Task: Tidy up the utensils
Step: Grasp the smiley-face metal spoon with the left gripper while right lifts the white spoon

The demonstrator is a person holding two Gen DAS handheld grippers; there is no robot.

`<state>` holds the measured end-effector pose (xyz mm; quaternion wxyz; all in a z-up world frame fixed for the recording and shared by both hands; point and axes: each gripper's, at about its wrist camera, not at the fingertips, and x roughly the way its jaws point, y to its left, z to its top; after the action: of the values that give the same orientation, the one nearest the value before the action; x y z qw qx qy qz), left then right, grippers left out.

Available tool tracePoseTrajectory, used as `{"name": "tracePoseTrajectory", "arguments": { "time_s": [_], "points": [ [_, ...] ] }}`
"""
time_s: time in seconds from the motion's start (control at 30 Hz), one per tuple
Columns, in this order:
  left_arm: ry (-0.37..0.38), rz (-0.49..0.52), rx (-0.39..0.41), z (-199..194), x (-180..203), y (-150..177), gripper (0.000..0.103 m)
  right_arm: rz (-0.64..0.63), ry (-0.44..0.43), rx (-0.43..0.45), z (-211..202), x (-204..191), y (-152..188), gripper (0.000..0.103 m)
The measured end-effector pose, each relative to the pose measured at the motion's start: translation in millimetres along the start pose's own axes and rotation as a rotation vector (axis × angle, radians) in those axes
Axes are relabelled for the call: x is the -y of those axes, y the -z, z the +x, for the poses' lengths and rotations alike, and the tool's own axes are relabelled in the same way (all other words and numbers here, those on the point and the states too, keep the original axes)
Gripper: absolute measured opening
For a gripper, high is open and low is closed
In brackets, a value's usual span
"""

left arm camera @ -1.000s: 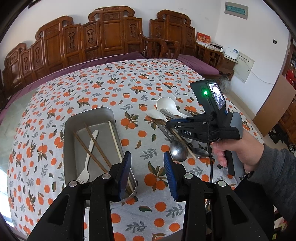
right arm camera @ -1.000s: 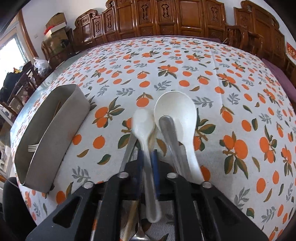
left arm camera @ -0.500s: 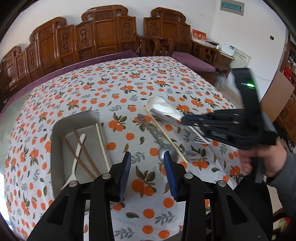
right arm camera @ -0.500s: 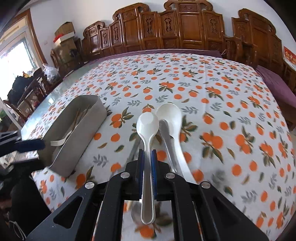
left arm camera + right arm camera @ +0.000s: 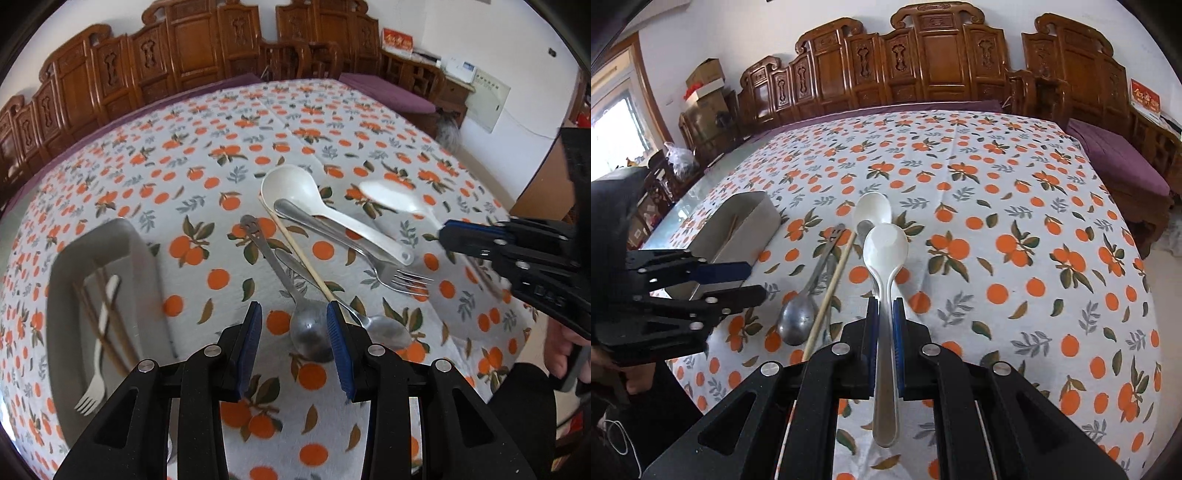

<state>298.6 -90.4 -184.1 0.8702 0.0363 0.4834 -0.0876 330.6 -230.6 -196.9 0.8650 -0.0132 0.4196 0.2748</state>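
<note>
R tool [image 5: 884, 314], spoon [image 5: 885, 251] lengthwise, bowl fwd

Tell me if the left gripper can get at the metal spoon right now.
Probably yes. The left gripper is open and empty, with the metal spoon bowl lying between its pads, nothing over it. A chopstick lies close beside the handle and might get nudged.

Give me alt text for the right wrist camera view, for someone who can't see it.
The right gripper is shut on the handle of a white plastic spoon, held above an orange-print tablecloth. To its left lie a metal spoon and a chopstick; the open left gripper hovers beside a grey utensil tray.
</note>
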Motion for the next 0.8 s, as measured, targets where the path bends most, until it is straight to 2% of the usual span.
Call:
{"name": "tracePoseTrajectory", "arguments": {
  "time_s": [0.23, 0.43, 0.53, 0.67, 0.8],
  "points": [
    [-0.016, -0.059, -0.083, 38, -9, -20, 0.034, 0.027, -0.003, 0.006, 0, 8, 1, 0.009],
    [-0.004, -0.117, -0.161, 62, -17, -27, 0.026, 0.050, -0.022, 0.001, 1, 11, 2, 0.009],
    [-0.002, -0.128, -0.178, 66, -18, -29, 0.026, 0.056, -0.028, -0.002, 2, 10, 3, 0.009],
    [-0.038, -0.124, -0.212, 70, -14, -31, 0.026, 0.061, -0.028, -0.004, 4, 9, 4, 0.009],
    [-0.058, -0.130, -0.249, 71, -9, -31, 0.018, 0.061, -0.037, -0.012, 7, 6, 5, 0.009]
  ]
}}
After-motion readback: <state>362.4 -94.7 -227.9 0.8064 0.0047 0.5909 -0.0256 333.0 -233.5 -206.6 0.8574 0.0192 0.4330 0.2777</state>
